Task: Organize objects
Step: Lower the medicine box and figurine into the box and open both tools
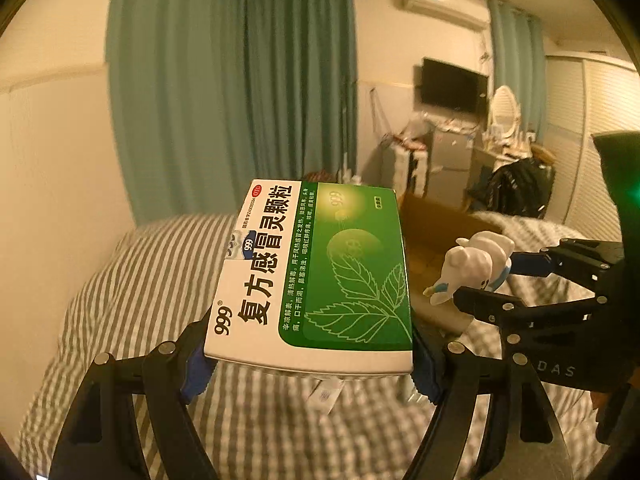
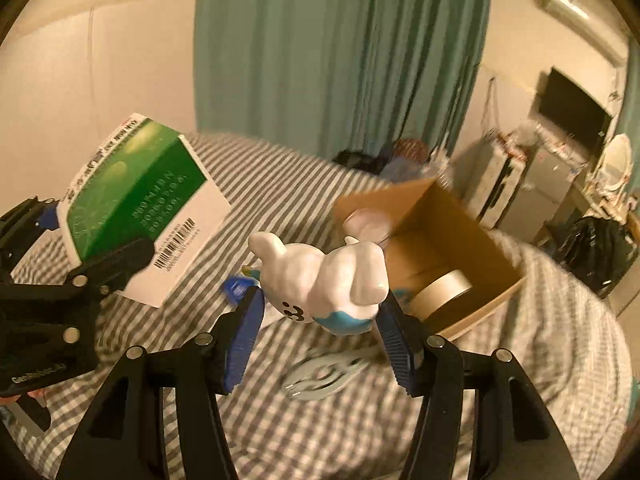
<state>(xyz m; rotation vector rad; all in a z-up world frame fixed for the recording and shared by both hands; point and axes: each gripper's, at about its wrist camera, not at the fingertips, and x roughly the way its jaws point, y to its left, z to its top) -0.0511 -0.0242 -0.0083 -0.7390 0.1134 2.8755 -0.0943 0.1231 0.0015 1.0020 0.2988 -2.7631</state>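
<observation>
Two grippers are held above a bed covered with a grey-and-white striped and checked cover (image 2: 320,420). The left gripper (image 1: 308,364) is closed on a green-and-white medicine box (image 1: 316,276), which is clamped at its near end between the blue pads and carried flat, printed face up. The right gripper (image 2: 320,320) is closed on a white figurine (image 2: 324,280) with a blue base, which is gripped on both sides and tilted over, its small printed face turned downward. In the left wrist view the figurine (image 1: 476,264) is seen at 3 o'clock of the box, near but apart from it. An open cardboard box (image 2: 472,216) is seen on the bed at 2 o'clock of the figurine; a round metallic tin (image 2: 444,288) is lying inside it. A pale blue fork (image 2: 324,372) is lying on the cover beneath the figurine. Green curtains (image 2: 340,48) are hung at 12 o'clock.
</observation>
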